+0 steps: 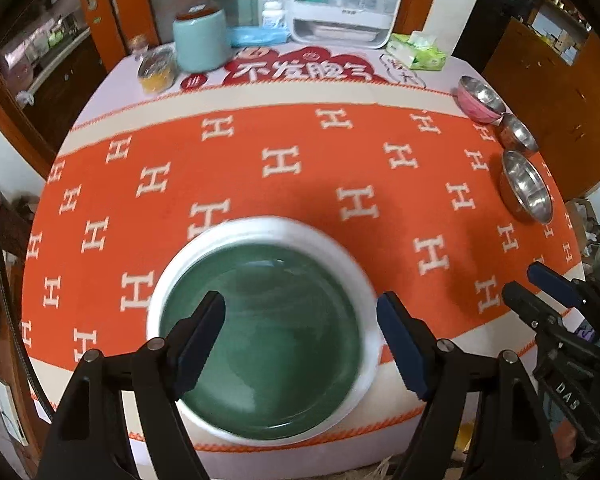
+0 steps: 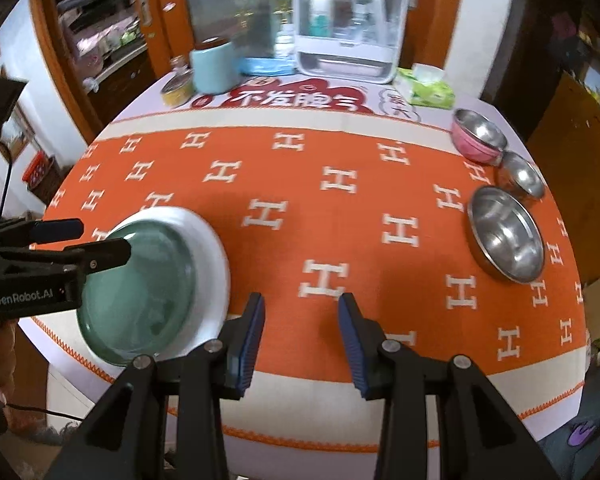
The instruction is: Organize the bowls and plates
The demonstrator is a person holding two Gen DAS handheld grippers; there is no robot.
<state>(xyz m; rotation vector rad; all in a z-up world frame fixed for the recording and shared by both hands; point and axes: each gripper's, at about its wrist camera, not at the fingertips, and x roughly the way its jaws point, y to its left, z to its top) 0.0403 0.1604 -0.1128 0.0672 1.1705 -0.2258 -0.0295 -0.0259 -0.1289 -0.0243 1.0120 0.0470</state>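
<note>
Table with one plate stack, three steel bowls, two grippers.

One round table under one orange cloth [image 1: 300, 168] patterned with white H marks. One white plate [image 1: 364, 276] near the front edge, with one green glass plate [image 1: 268, 344] stacked inside it. Three steel bowls in a row at the right edge: largest [image 2: 507, 234] nearest, pink-sided one [image 2: 478, 136] farthest, smallest [image 2: 523, 175] between them. Along the back: one white organizer box [image 1: 342, 4], one teal canister [image 1: 200, 40], one green tissue pack [image 1: 418, 51], one yellow-banded tin [image 1: 157, 70]. Left gripper [image 1: 300, 340] poised above the plates, jaws released and spread wide, nothing clasped. Right gripper [image 2: 302, 340] over bare cloth right of the plates, jaws parted, empty.
</note>
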